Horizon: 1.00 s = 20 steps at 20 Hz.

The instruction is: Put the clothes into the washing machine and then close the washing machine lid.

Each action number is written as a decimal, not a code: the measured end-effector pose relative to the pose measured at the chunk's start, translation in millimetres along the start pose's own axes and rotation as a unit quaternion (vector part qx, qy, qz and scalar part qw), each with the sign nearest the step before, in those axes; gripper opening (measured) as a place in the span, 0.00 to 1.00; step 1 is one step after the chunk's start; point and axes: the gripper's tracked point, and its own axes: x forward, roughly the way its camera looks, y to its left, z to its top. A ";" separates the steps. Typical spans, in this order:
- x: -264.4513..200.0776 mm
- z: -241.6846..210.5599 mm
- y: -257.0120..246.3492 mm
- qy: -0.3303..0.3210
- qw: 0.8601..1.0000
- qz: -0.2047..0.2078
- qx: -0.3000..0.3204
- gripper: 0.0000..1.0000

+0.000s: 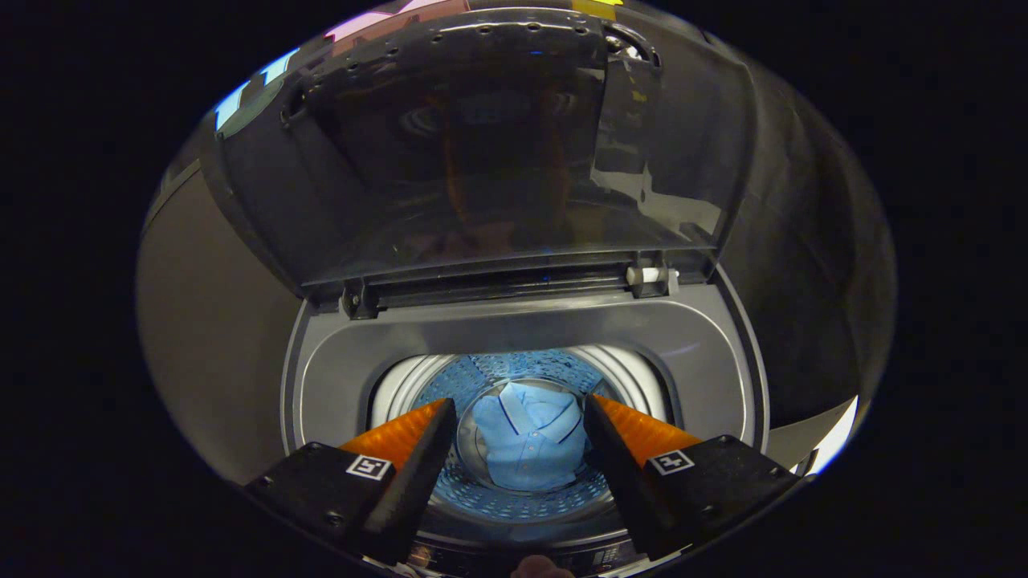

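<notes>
Gripper view: the tool (520,417) hangs over the washing machine (530,337), fingers spread wide and empty. The blue shirt (526,445) lies in the drum below, between them. Loading looks done; next, reach up and swing the raised lid (482,160) down.

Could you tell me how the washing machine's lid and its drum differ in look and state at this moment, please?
The lid is dark, glossy and see-through, mirroring the room; the drum is pale, with a perforated wall. The lid stands raised on its hinge behind the opening; the drum lies sunk below the grey top rim. The lid carries nothing; the drum holds a blue shirt, seen between the open gripper's fingers, untouched. Both belong to one machine.
</notes>
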 end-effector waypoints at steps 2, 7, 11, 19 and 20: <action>-4.1 3.0 2.7 -0.009 1.000 0.006 0.013 1.00; -27.2 14.4 -2.6 -0.046 0.999 0.004 0.015 1.00; -73.7 49.6 4.3 -0.107 0.994 0.021 0.024 0.99; -151.8 235.4 23.2 -0.304 0.952 0.029 0.001 0.99; -148.9 259.3 29.3 -0.310 0.950 0.023 -0.008 0.99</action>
